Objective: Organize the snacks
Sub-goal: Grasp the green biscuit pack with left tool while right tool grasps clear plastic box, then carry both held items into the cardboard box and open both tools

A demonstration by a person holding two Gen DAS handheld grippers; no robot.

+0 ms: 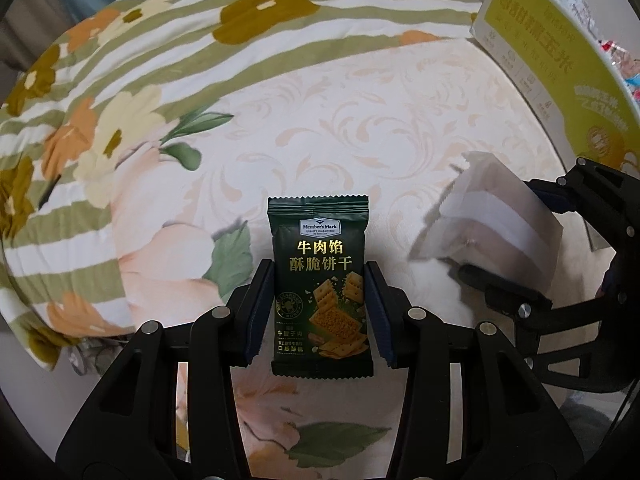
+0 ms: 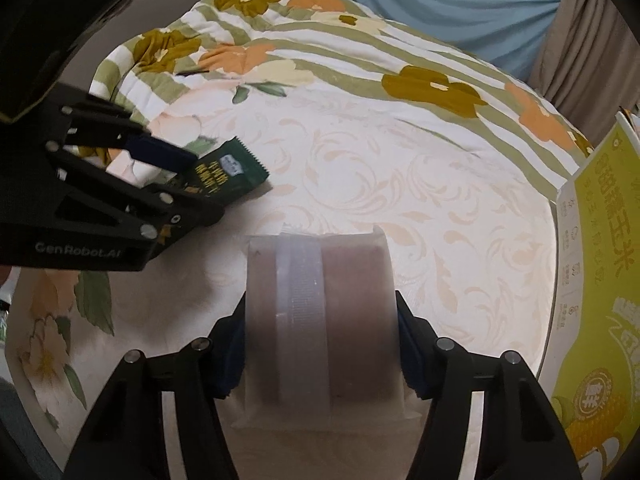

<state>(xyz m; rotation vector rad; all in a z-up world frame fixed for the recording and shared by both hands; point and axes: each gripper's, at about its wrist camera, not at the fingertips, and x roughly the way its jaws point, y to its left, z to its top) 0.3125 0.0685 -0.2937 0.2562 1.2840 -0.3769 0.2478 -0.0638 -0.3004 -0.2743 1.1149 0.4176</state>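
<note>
My left gripper (image 1: pixel 320 312) is shut on a dark green cracker packet (image 1: pixel 320 280) with gold lettering, held above the bed. It also shows at the left of the right wrist view (image 2: pixel 230 170), between the left gripper's fingers (image 2: pixel 160 152). My right gripper (image 2: pixel 320 344) is shut on a frosted translucent packet (image 2: pixel 320 312) holding a brown cake with a white layer. This packet also shows at the right of the left wrist view (image 1: pixel 492 216), with the right gripper (image 1: pixel 520 240) around it.
A cream patterned bed sheet (image 1: pixel 360 132) lies below both grippers. A floral striped quilt (image 1: pixel 100 120) is bunched at the left and back. A yellow-green cardboard box (image 1: pixel 560 60) stands at the right edge, also in the right wrist view (image 2: pixel 600 260).
</note>
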